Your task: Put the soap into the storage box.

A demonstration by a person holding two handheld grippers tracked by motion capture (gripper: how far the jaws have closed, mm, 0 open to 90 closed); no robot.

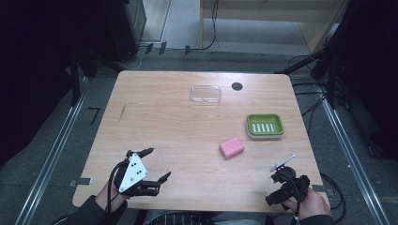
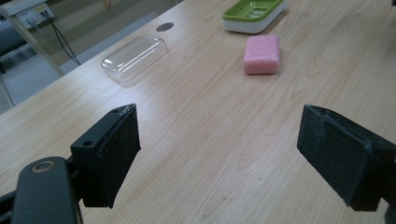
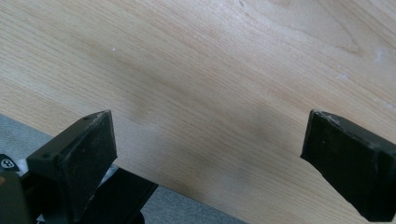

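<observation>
A light wood table (image 1: 187,131) stands on grey floor (image 1: 56,154) with rails and cables around it, the room dark at both sides. On the table lie a pink soap (image 1: 232,147), a green dish (image 1: 265,126) just beyond it, a clear lid (image 1: 205,93) and a dark round hole (image 1: 237,86) near the far edge.

The left gripper (image 1: 155,164) hovers at the near left corner, jaws wide and empty. The right gripper (image 1: 280,171) sits at the near right edge, jaws also spread with nothing between them.

The left gripper view shows soap (image 2: 262,54), dish (image 2: 254,14) and lid (image 2: 135,58) well ahead; the right gripper view shows bare wood and the table's edge.
</observation>
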